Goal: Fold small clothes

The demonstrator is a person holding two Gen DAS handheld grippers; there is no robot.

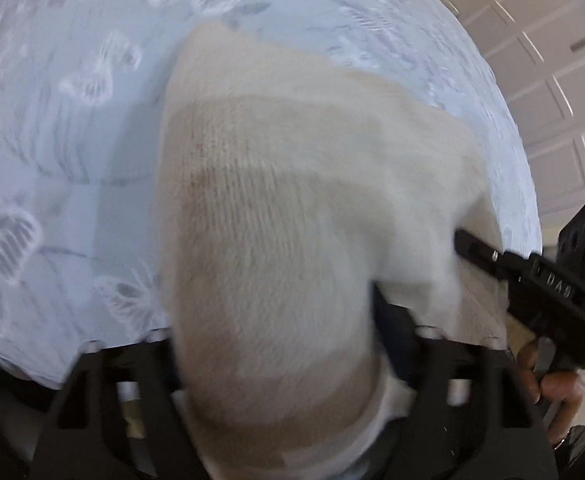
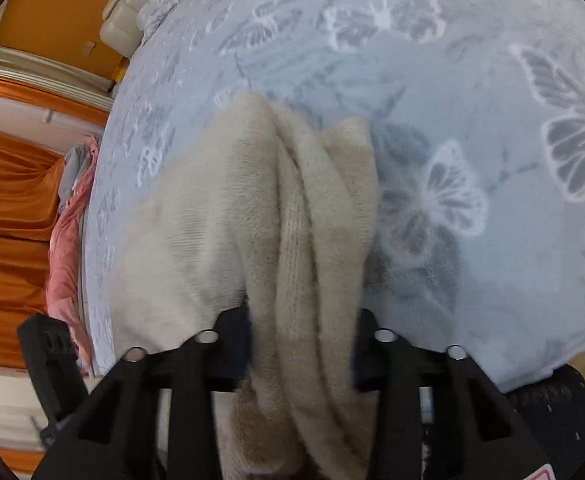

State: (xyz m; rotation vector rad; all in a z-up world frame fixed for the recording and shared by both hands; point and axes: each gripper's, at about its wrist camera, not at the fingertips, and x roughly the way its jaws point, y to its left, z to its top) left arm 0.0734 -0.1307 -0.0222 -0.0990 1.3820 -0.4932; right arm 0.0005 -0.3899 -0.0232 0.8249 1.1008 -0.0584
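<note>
Each tool, left point(image 1: 276, 320) and right point(image 2: 302, 344), is clamped on the cream knit point(image 2: 220, 208).

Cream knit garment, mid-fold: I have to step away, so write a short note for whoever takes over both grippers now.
Left gripper: cream knit garment fills the gap between its fingers; the grip looks closed on it.
Right gripper: bunched folds of the same garment between its fingers, apparently gripped.
Garment hangs over the pale blue butterfly-print bedspread. Pink and grey clothes lie at the bed's edge.
Done: garment picked up. Left: lay it flat and fold it.
</note>
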